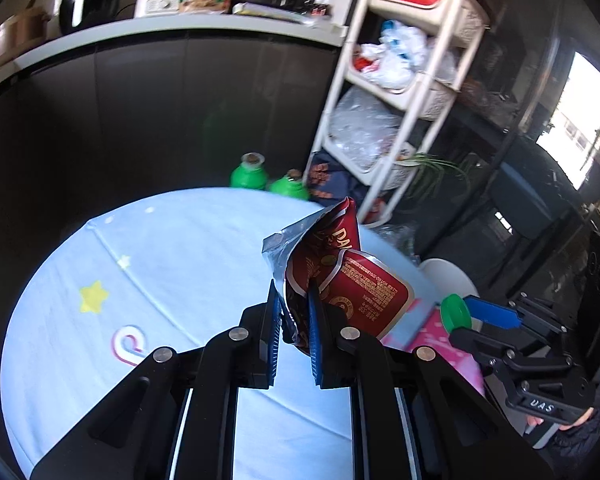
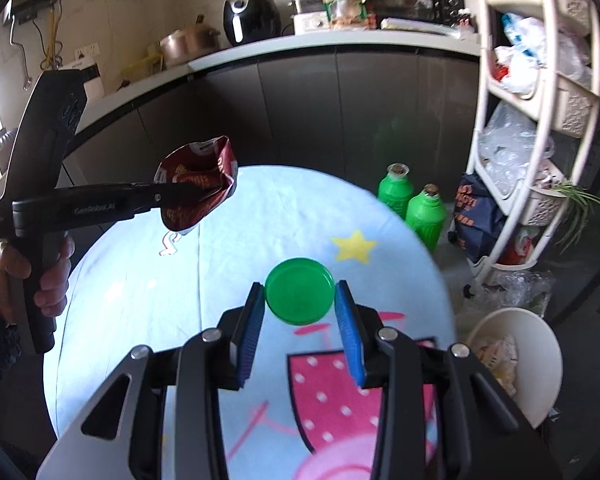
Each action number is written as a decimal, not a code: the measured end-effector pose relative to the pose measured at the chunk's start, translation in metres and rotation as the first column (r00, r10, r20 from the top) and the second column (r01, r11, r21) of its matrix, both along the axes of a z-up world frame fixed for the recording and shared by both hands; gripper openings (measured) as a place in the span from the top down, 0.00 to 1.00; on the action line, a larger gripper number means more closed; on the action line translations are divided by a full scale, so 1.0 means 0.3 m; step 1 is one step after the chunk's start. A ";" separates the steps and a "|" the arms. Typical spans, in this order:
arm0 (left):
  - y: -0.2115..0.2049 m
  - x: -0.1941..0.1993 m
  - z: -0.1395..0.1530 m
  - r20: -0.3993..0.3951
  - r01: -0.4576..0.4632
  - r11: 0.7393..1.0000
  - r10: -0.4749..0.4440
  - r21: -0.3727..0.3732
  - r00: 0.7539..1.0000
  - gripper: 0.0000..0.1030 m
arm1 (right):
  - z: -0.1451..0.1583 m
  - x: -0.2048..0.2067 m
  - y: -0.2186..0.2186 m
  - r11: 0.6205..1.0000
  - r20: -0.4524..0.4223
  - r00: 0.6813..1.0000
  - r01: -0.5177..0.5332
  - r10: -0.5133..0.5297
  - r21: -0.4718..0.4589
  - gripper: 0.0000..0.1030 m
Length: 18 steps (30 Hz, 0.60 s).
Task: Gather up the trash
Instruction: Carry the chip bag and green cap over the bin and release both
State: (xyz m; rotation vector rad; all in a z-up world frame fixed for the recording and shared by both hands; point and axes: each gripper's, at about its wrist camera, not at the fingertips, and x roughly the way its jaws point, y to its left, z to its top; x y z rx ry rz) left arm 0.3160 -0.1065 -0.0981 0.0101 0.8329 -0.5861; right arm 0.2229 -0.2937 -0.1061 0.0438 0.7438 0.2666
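Note:
My left gripper (image 1: 294, 306) is shut on a crumpled dark red snack bag (image 1: 352, 280) and holds it above the round table (image 1: 160, 248). In the right wrist view the bag (image 2: 196, 184) hangs at the left in that gripper (image 2: 196, 194). My right gripper (image 2: 299, 300) is shut on a round green lid (image 2: 299, 297), held above the table (image 2: 148, 300). The lid also shows in the left wrist view (image 1: 455, 312) at the right. A white trash bin (image 2: 536, 364) with scraps inside stands on the floor at the table's right edge; its rim shows in the left wrist view (image 1: 448, 276).
Two green bottles (image 2: 410, 204) stand on the floor beyond the table. A white shelf rack (image 2: 540, 128) with plastic bags stands at the right. A dark counter (image 2: 300, 92) with appliances runs along the back. A potted plant (image 2: 576, 200) sits at the rack's foot.

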 end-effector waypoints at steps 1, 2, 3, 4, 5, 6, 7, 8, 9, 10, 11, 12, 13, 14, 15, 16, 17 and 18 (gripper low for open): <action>-0.018 -0.011 0.008 0.003 0.009 1.000 -0.009 -0.003 1.000 0.89 | 0.011 -0.020 -0.018 1.000 0.007 1.000 0.007 -0.007 0.001 0.64; -0.041 -0.021 0.019 0.005 0.021 1.000 -0.021 -0.007 1.000 0.89 | 0.021 -0.042 -0.042 1.000 0.015 1.000 0.017 -0.018 0.003 0.64; -0.069 -0.038 0.033 0.010 0.036 0.999 -0.036 -0.010 0.999 0.89 | 0.030 -0.059 -0.063 1.000 0.022 0.999 0.027 -0.027 0.004 0.64; -0.089 -0.047 0.041 0.013 0.046 0.999 -0.046 -0.012 0.999 0.89 | 0.039 -0.076 -0.086 0.999 0.028 0.999 0.035 -0.035 0.005 0.64; -0.117 -0.062 0.052 0.016 0.064 0.998 -0.064 -0.016 0.998 0.89 | 0.050 -0.100 -0.117 0.999 0.038 0.998 0.051 -0.051 0.005 0.64; -0.140 -0.076 0.061 0.020 0.079 0.997 -0.078 -0.020 0.997 0.89 | 0.055 -0.110 -0.136 0.998 0.042 0.997 0.060 -0.060 0.006 0.64; -0.158 -0.083 0.067 0.024 0.090 0.996 -0.090 -0.022 0.996 0.89 | 0.062 -0.129 -0.168 0.997 0.048 0.996 0.077 -0.078 0.012 0.64; -0.187 -0.098 0.077 0.029 0.107 0.994 -0.106 -0.023 0.994 0.89 | 0.065 -0.137 -0.189 0.996 0.051 0.995 0.090 -0.090 0.016 0.64; -0.210 -0.107 0.083 0.032 0.118 0.993 -0.117 -0.025 0.993 0.89 | 0.068 -0.149 -0.214 0.994 0.055 0.993 0.103 -0.104 0.019 0.64; -0.240 -0.119 0.090 0.035 0.134 0.991 -0.133 -0.027 0.990 0.89 | 0.071 -0.166 -0.249 0.992 0.059 0.991 0.122 -0.123 0.023 0.64; -0.272 -0.127 0.095 0.037 0.150 0.988 -0.149 -0.027 0.988 0.89 | 0.069 -0.175 -0.272 0.991 0.060 0.989 0.133 -0.135 0.026 0.64; -0.308 -0.141 0.101 0.042 0.169 0.985 -0.168 -0.025 0.985 0.89 | 0.067 -0.191 -0.305 0.988 0.062 0.986 0.152 -0.153 0.028 0.64; -0.331 -0.150 0.104 0.045 0.180 0.983 -0.179 -0.023 0.983 0.89 | 0.065 -0.198 -0.322 0.986 0.062 0.984 0.163 -0.164 0.029 0.64; -0.358 -0.159 0.105 0.049 0.198 0.980 -0.196 -0.027 0.979 0.89 | 0.060 -0.211 -0.358 0.983 0.062 0.981 0.182 -0.184 0.032 0.64; -0.395 -0.171 0.106 0.049 0.215 0.976 -0.214 -0.025 0.976 0.89 | 0.051 -0.219 -0.385 0.980 0.059 0.978 0.197 -0.199 0.031 0.64; -0.430 -0.175 0.106 0.048 0.229 0.973 -0.228 -0.026 0.973 0.89 | 0.040 -0.229 -0.424 0.975 0.053 0.974 0.219 -0.221 0.027 0.64; -0.453 -0.185 0.104 0.047 0.239 0.971 -0.237 -0.027 0.970 0.89 | 0.027 -0.231 -0.443 0.972 0.048 0.971 0.235 -0.235 0.023 0.64; -0.491 -0.193 0.100 0.042 0.254 0.967 -0.253 -0.027 0.967 0.89 | 0.011 -0.237 -0.470 0.967 0.041 0.966 0.255 -0.255 0.018 0.64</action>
